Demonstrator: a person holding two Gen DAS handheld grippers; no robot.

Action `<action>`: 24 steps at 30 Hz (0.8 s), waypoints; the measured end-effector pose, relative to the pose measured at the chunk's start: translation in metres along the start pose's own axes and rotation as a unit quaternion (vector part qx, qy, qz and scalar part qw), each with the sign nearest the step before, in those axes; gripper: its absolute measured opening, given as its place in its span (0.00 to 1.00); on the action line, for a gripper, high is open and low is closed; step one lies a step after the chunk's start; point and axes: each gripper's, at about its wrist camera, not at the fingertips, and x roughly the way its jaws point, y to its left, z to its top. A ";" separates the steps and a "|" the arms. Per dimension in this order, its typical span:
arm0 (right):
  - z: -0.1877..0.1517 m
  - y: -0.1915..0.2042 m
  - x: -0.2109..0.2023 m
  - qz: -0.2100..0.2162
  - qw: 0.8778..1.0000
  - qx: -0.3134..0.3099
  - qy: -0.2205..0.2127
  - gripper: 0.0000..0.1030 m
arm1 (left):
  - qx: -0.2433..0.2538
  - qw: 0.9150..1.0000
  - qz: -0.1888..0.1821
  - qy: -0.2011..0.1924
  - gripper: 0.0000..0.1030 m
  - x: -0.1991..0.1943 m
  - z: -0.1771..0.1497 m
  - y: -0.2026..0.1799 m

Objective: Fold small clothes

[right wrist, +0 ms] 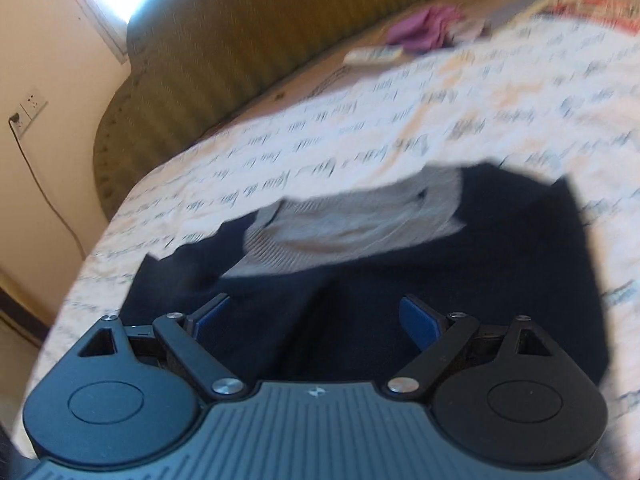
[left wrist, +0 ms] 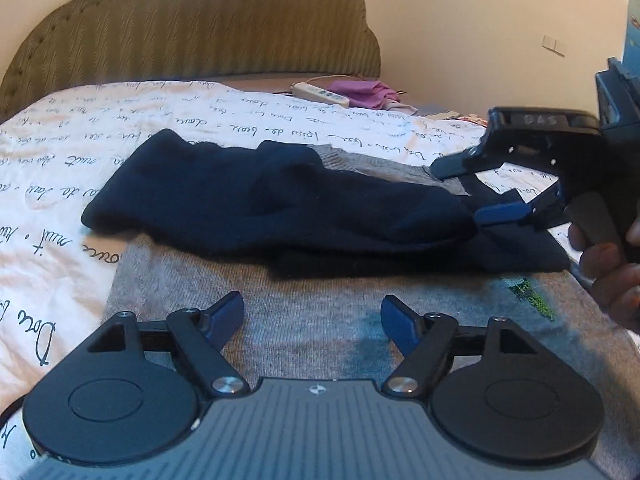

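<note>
A grey sweater with navy sleeves folded across its chest lies on the bed, toward its near edge. The left claw hovers released above it; the right claw is likewise released, empty.

Past my left claw, white bedsheet printed with cursive script, olive padded headboard beyond it, white power strip and crumpled pink cloth far ahead, wall socket left of my right claw
</note>
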 end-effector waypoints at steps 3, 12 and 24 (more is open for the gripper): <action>-0.004 0.015 0.022 -0.013 0.999 -0.013 0.034 0.69 | -0.003 1.000 -0.001 0.000 0.78 0.000 -0.001 0.002; -0.015 0.043 0.037 -0.077 0.991 -0.100 0.043 0.34 | -0.008 1.000 -0.011 0.000 0.85 -0.003 -0.003 0.003; -0.001 0.032 0.005 -0.058 0.993 -0.103 0.002 0.06 | -0.002 1.000 -0.003 0.005 0.86 0.001 -0.002 0.000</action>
